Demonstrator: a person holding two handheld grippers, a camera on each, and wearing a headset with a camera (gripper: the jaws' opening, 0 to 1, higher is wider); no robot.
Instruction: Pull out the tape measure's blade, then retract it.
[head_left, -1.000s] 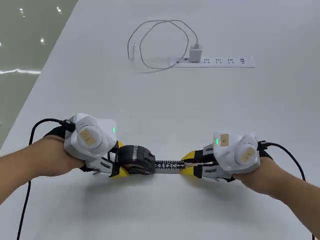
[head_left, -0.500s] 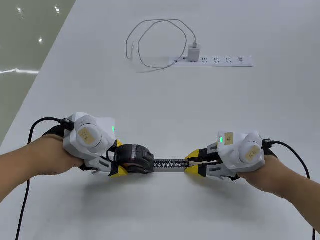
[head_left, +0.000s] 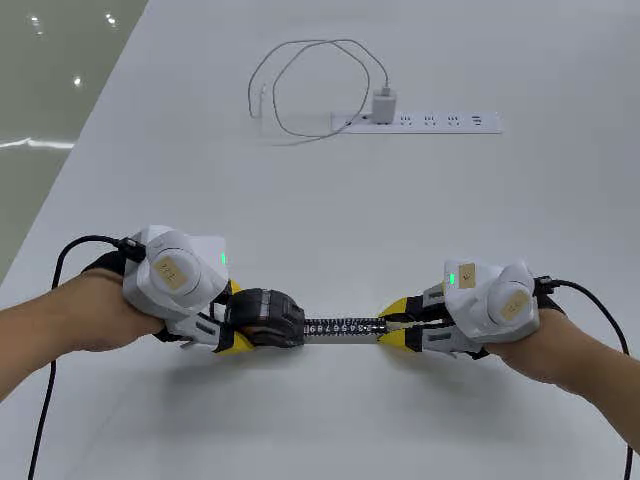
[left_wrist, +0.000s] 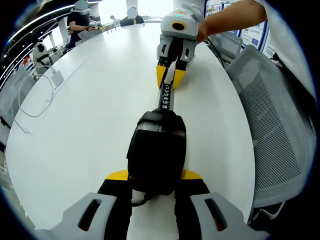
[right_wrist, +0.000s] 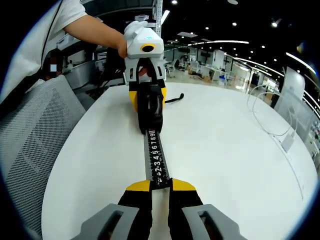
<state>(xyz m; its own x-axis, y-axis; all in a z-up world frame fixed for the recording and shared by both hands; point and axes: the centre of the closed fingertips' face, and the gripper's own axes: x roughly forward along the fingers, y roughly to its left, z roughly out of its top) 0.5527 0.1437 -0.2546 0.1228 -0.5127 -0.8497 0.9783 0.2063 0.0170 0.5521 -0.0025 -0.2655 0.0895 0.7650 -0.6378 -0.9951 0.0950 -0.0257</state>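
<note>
The black tape measure case lies on the white table, with my left gripper shut on its sides; in the left gripper view the case sits between the yellow-tipped jaws. A short length of numbered blade runs from the case to my right gripper, which is shut on the blade's end. In the right gripper view the blade stretches from my jaws to the case held by the left gripper. The right gripper appears at the far end in the left gripper view.
A white power strip with a plugged-in charger and a looping white cable lies at the far side of the table. The table's left edge drops to a glossy floor. A grey mesh chair stands beside the table.
My right gripper has moved rightwards, away from the case, drawing more of the blade out. The left gripper and case have stayed nearly in place.
</note>
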